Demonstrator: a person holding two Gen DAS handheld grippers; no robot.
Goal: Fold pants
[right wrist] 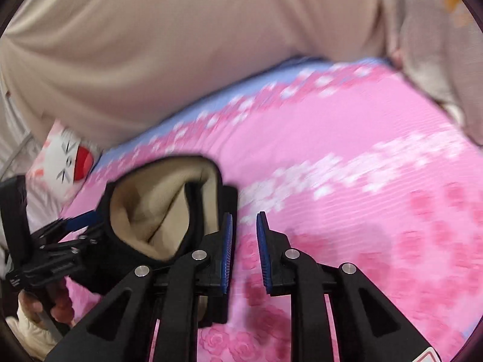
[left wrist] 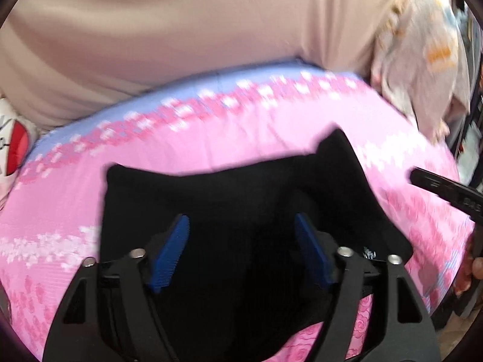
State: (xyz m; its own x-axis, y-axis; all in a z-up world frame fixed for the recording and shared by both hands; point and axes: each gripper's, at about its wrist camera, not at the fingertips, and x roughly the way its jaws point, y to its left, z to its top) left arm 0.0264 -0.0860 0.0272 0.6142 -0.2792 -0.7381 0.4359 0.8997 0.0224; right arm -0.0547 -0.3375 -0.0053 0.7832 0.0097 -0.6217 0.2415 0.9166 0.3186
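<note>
1. The black pants (left wrist: 241,199) lie folded in a compact bundle on the pink flowered bedsheet (left wrist: 211,138), well short of the beige curtain (left wrist: 181,24) behind the bed.
2. The left gripper (left wrist: 241,253) hangs over the near part of the pants, its blue pads (left wrist: 170,252) spread wide apart and not pressing the cloth.
3. In the right wrist view, the pants (right wrist: 163,208) show a tan fleece lining at an open edge.
4. The right gripper (right wrist: 244,253) sits just right of the pants, over bare bedsheet (right wrist: 362,150); its pads stand a narrow gap apart, with nothing between them.
5. A white cartoon pillow (right wrist: 66,163) lies beyond the pants, against the curtain.
</note>
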